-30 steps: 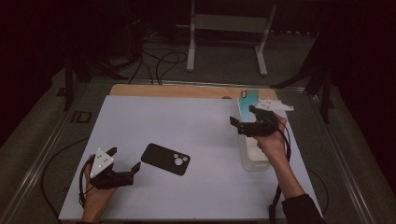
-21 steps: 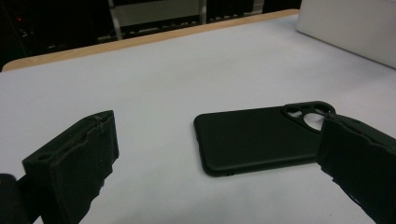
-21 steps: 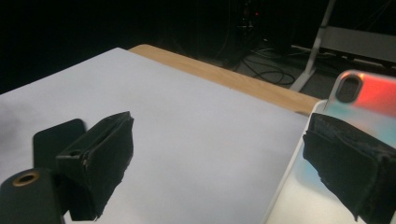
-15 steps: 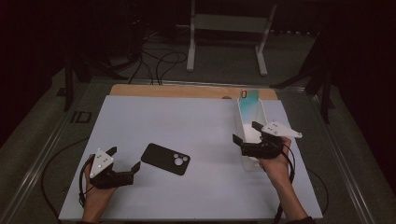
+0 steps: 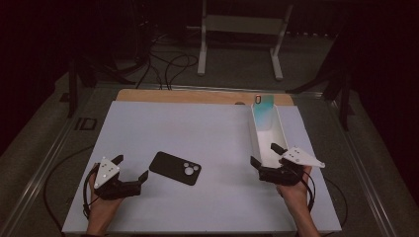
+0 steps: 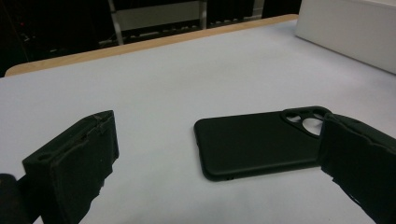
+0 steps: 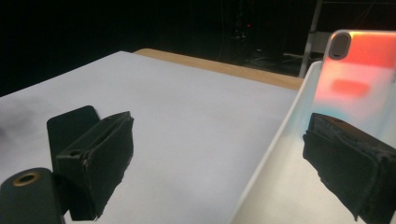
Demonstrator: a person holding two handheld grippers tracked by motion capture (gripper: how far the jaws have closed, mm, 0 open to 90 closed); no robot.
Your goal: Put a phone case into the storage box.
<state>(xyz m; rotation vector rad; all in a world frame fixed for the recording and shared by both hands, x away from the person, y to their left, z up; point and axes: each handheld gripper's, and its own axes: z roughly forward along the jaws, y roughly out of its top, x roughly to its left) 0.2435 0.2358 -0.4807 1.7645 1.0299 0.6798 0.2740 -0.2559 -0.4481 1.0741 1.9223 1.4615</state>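
Phone case (image 5: 175,168) lies flat on white table (image 5: 197,128); dark room behind.

You had a white metal stand (image 5: 240,29) on the floor beyond the table (image 5: 207,128). Dark cables (image 5: 165,61) lay coiled left of it. A small black frame (image 5: 85,123) sat off the table's left edge.

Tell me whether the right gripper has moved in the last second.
Yes. The right gripper came back toward the person along the white tray, from its far end to its near end.
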